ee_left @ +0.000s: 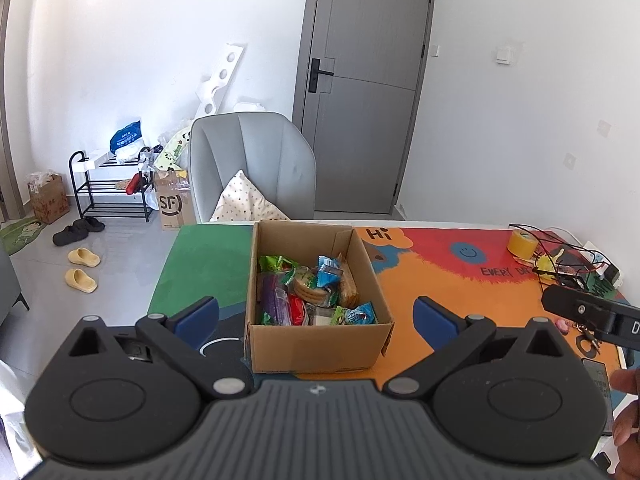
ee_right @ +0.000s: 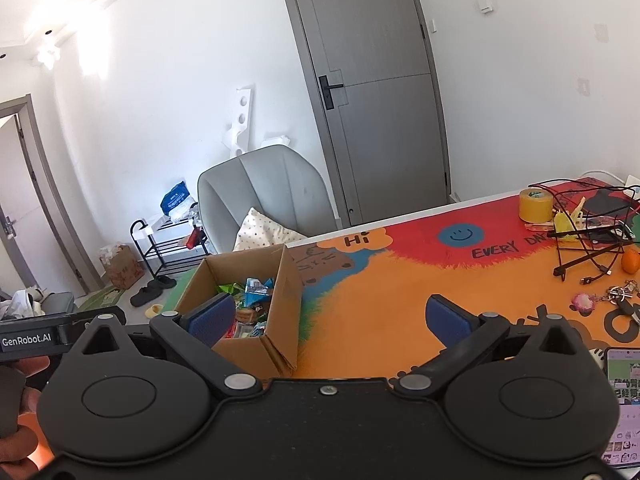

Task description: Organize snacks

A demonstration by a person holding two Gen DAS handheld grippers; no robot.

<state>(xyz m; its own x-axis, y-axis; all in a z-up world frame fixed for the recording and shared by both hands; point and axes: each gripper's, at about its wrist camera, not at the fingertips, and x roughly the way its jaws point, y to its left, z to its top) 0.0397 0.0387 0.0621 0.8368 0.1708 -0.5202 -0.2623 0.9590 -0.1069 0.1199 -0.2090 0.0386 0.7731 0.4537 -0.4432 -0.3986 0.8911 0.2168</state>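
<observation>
While both tongs (ee_left: 316, 316) (ee_right: 336, 316) gape wide, empty: one cardboard box (ee_left: 316, 344), many snack packets (ee_left: 316, 292).

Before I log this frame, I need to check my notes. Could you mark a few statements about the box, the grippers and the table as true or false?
1. The brown cardboard box stands open with wrapped snacks inside. True.
2. The left gripper is shut on a snack packet. False: its blue-padded fingers are spread wide with nothing between them.
3. The right gripper is open too. True.
4. A yellow roll of tape lies inside the box. False: it sits on the colourful table mat, well to the right of the box.
5. The grey door behind the table is shut. True.
</observation>
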